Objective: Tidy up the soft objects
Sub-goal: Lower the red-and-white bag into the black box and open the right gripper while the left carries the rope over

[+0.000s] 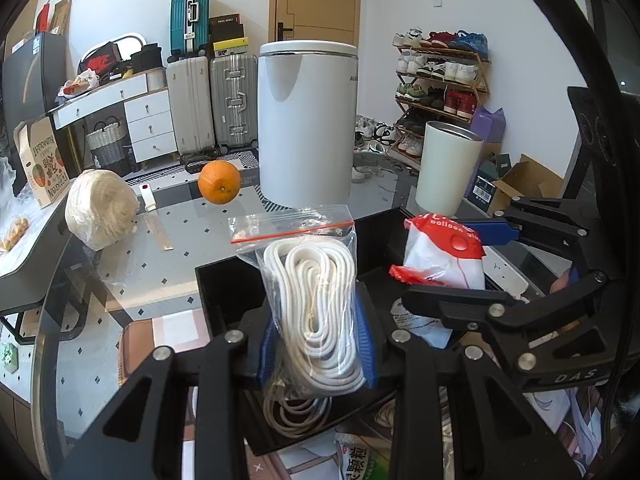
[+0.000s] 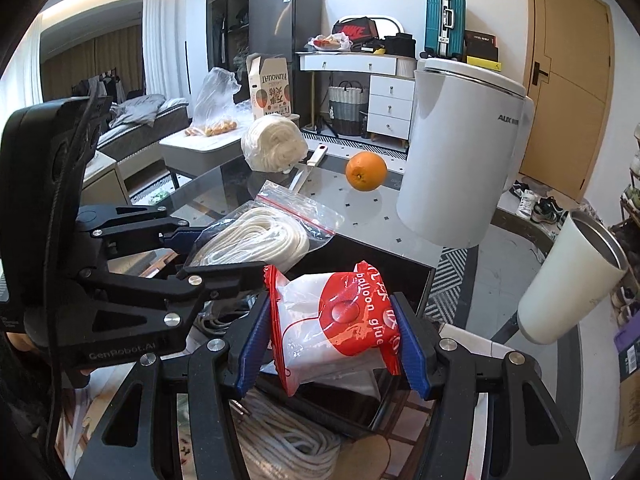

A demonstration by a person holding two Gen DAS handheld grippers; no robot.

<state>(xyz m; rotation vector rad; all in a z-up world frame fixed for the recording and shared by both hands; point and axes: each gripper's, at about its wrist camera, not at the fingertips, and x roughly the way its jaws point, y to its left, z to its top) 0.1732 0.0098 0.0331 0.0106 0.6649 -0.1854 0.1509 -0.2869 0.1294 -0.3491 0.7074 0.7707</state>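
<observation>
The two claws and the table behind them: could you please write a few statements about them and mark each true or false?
1. The left claw grips a bag of white rope. True.
2. The right claw is empty. False: it grips a red and white packet.
3. An orange lies on the table. True.
4. The cup lies on its side. False: it stands upright.
5. Both held things hang above a black box. True.

My fingers point(image 1: 366, 332) — ribbed blue pads; rope bag point(image 1: 316, 280) clear glossy plastic; glue packet point(image 2: 340, 320) crinkly, shiny; bench point(image 1: 160, 264) — smooth, glossy.
</observation>
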